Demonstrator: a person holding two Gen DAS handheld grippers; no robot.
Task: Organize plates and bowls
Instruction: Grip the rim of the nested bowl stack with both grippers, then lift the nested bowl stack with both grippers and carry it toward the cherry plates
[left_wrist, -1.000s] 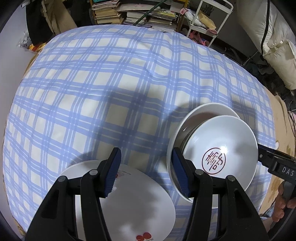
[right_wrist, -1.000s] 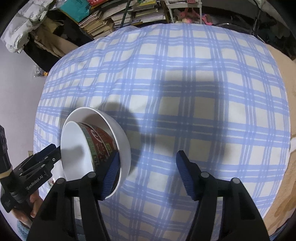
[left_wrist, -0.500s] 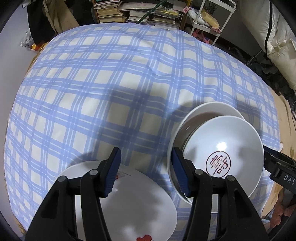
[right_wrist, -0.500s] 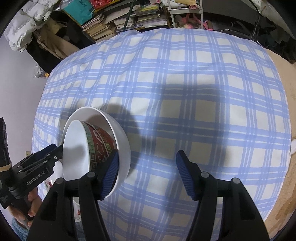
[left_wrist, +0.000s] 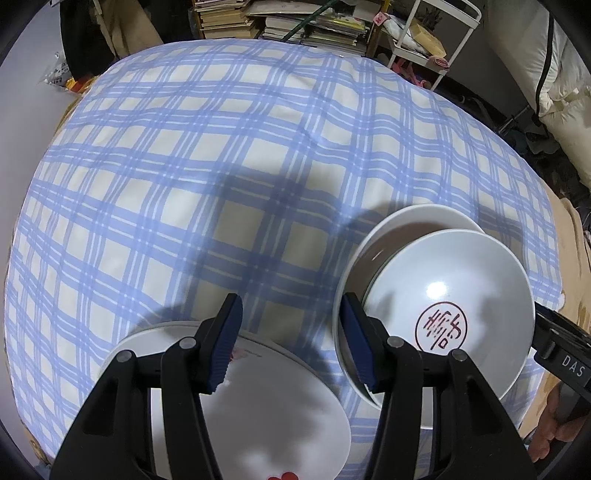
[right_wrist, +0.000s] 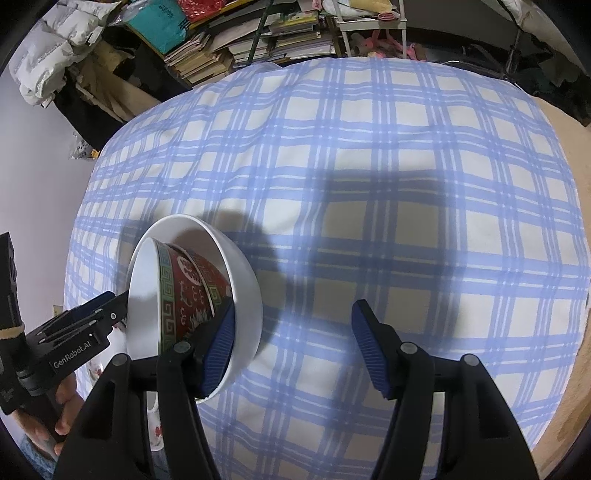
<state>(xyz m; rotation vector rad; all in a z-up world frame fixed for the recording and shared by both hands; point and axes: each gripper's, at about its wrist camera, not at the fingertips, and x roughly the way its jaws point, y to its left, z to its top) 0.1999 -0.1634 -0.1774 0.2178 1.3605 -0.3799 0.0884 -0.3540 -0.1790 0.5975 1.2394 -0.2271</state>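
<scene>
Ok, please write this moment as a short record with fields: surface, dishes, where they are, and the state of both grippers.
surface: blue checked cloth
dishes: red patterned bowl nested in a plain white bowl; flat white plate with red print
position: bowls stand beside the plate, on its right in the left wrist view
left gripper: open, above the gap between plate and bowls, holds nothing
right gripper: open, above the cloth beside the bowls, holds nothing

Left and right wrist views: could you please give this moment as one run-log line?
left gripper: open, over plate edge | right gripper: open, beside nested bowls | red patterned bowl inside white bowl | checked cloth
</scene>
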